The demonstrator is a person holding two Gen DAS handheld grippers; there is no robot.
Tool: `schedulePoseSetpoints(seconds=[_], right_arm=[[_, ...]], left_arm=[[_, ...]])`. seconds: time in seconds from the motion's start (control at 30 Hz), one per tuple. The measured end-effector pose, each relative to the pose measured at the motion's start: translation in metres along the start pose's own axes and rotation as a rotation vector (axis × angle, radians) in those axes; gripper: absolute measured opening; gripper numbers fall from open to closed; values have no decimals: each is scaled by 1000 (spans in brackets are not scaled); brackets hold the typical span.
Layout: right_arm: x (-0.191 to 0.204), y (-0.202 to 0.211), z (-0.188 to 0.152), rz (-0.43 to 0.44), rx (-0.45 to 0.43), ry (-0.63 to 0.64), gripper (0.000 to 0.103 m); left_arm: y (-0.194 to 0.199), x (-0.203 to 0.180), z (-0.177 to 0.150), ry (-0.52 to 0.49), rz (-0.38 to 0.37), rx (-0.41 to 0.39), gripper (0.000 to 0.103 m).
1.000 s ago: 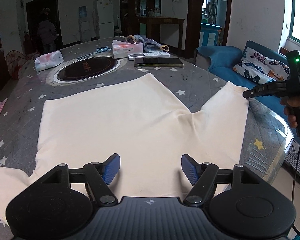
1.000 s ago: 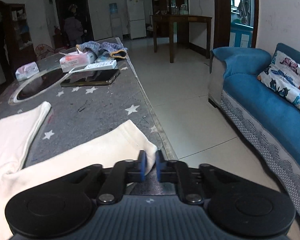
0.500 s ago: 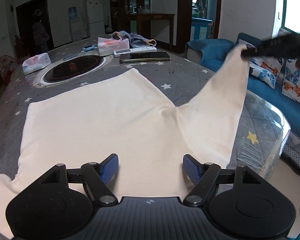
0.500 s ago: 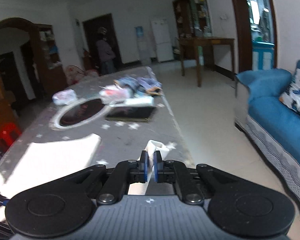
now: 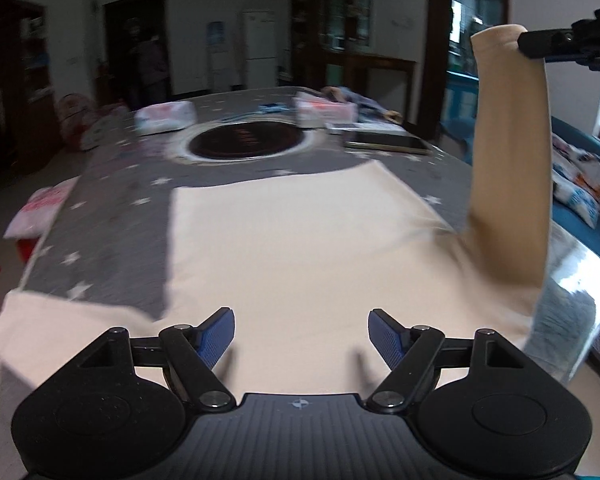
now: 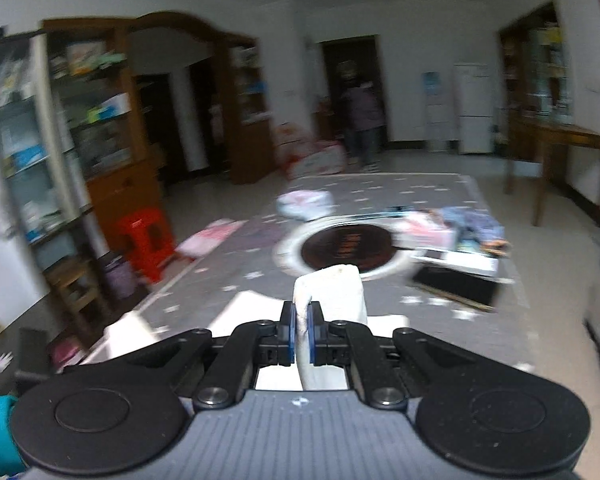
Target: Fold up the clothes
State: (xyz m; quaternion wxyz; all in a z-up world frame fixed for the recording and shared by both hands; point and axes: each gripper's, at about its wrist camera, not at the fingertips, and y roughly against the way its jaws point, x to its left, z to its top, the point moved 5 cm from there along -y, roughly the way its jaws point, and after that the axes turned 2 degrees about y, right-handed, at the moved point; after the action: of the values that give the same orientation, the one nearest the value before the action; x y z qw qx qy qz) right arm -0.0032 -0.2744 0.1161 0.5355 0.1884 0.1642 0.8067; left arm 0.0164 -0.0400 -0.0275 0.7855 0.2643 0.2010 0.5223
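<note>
A cream long-sleeved top point(image 5: 300, 248) lies spread flat on the bench point(image 5: 112, 208), which is covered in a grey cloth with white stars. The left tongs point(image 5: 301, 336) hover low over the near edge of the garment's body, pointing forward across the bench, with their blue pads point(image 5: 219, 334) wide apart and nothing between them; whether they touch the fabric cannot be told. The right tongs point(image 6: 299, 332) are held high above the bench's right side, angled down and across toward the middle, and are clamped on the cuff end of the right sleeve point(image 5: 508, 152). In the left wrist view that sleeve rises almost upright from the shoulder to the tongs at the upper right edge, well clear of the bench. In the right wrist view the cuff point(image 6: 332, 288) stands up just past the closed pads, and the rest of the top shows pale beneath. The other sleeve point(image 5: 60, 328) lies flat on the bench, stretched out to the left. Beyond the garment, a round dark hotplate point(image 5: 246, 142) is set into the bench, with a phone point(image 5: 386, 144) and tissue packs point(image 5: 165, 117) near it. Both views are blurred.
</note>
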Motion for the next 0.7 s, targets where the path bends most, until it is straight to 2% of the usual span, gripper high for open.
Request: schedulePoseSetpoints(seconds=[0.23, 0.4, 0.53, 0.7], right_arm=[[70, -63, -4, 147, 110, 110, 5], [102, -99, -25, 188, 199, 168, 5], [112, -120, -43, 233, 261, 165, 9], [108, -115, -47, 252, 259, 179, 12]], left_arm=[[13, 27, -7, 63, 38, -22, 77], [16, 37, -16, 90, 52, -9, 77], [20, 44, -20, 110, 64, -7, 77], [26, 53, -17, 120, 77, -23, 77]])
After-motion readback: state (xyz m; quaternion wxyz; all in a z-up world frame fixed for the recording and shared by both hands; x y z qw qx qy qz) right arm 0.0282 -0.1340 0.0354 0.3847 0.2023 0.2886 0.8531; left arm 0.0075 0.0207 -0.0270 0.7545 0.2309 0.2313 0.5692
